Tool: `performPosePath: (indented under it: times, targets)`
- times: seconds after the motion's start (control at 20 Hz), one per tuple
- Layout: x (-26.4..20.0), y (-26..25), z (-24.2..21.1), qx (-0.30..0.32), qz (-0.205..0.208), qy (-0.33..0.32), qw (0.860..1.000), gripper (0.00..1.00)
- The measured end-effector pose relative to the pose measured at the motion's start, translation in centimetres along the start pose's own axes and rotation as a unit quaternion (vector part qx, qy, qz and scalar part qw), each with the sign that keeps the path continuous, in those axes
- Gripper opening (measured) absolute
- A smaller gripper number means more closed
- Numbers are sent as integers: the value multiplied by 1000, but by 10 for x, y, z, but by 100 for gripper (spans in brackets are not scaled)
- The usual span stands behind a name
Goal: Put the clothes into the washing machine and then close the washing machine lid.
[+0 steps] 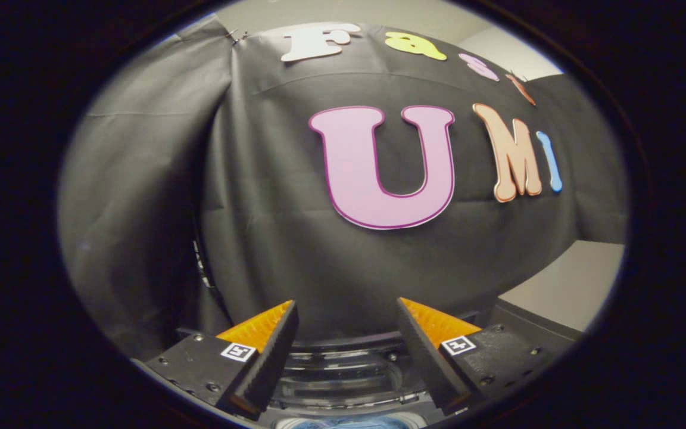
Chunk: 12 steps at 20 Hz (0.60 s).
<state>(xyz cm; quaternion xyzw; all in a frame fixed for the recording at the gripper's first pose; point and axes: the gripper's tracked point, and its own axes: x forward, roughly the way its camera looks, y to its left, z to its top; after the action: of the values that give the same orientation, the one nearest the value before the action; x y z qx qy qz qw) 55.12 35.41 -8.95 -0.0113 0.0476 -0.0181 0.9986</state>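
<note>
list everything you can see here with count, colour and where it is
booth wall cloth: one, black, hanging straight ahead, beyond the fingers
pale wall: one, off-white, showing past the cloth's right side and above it
washing machine lid: one, clear with a dark rim, low between the fingers and just ahead of them
blue item: one patch, blue, below the lid, nearest the camera; too little shows to say what it is
claw: one, fingers spread apart, holding nothing

Gripper (348,319): two wedge-shaped fingers, ribbed inner faces, jaws apart; black screw-fastened mounts, each with a small square black-and-white marker tag.
</note>
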Motion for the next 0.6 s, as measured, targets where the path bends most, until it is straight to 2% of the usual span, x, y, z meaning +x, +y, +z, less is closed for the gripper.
performPosePath:
  times: [0.1,0.25,0.35,0.4,0.45,0.6]
  targets:
    - [18,0,-4,-8,7,4,1000,96]
    - [37,-3,-11,18,9,13,1000,96]
    - [46,-13,-31,-17,-13,36,999,96]
    - [42,-18,-38,-23,-1,55,998,97]
    - [43,-16,-30,-9,4,16,1000,97]
    - [48,-12,-36,-8,21,13,1000,97]
